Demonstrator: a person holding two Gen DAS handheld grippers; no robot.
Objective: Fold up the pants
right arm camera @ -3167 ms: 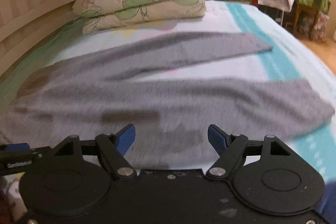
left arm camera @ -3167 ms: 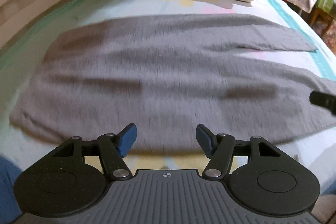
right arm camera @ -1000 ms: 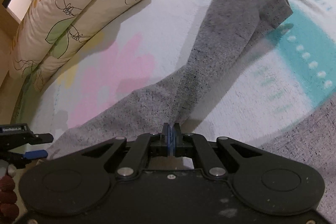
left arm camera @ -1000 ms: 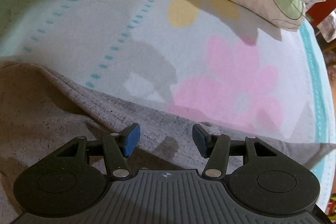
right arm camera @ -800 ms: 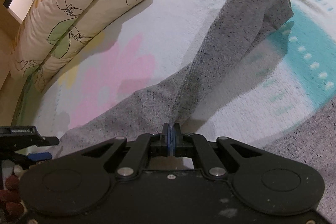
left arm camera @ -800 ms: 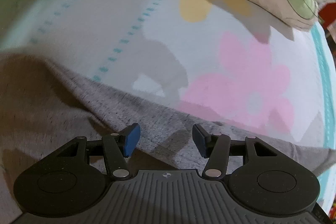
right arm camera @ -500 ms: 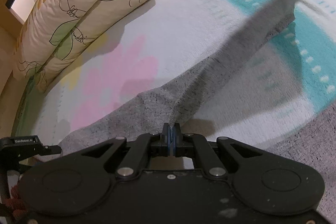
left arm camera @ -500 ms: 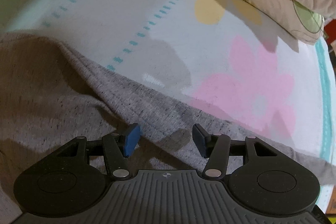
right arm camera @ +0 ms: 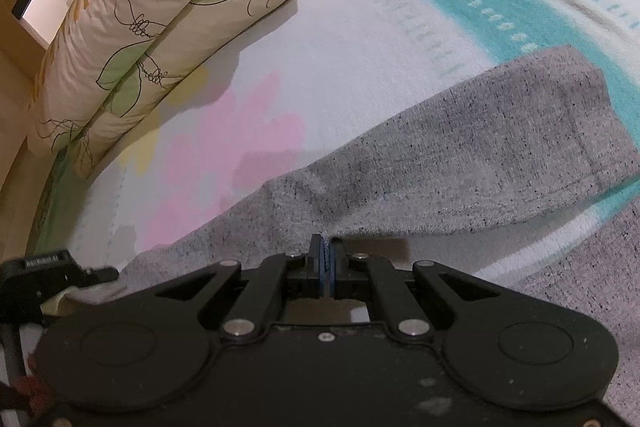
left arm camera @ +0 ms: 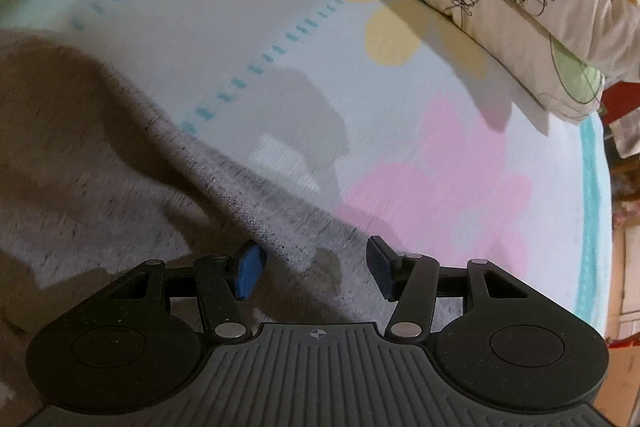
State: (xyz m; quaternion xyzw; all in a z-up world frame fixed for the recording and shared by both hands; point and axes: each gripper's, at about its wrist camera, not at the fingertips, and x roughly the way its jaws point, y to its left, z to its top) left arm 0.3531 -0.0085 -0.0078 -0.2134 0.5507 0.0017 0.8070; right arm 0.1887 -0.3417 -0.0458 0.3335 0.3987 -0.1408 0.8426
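Dropping pant leg (right arm camera: 460, 155) back onto bed (right arm camera: 360, 27), lower right of frame.
Right hand-held gripper (right arm camera: 327, 267) still pinching hem; left hand-held gripper (left arm camera: 312, 267) spread, empty over pants (left arm camera: 100, 207); leg-over-leg fold underway.

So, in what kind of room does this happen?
Most likely a bedroom: the grey pants lie on a bed with a flower-print cover, and folded bedding or pillows are stacked at its far side.

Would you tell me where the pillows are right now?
In the right wrist view the pillows lie stacked at upper left on the bed, beyond the pants; in the left wrist view they fill the upper right.
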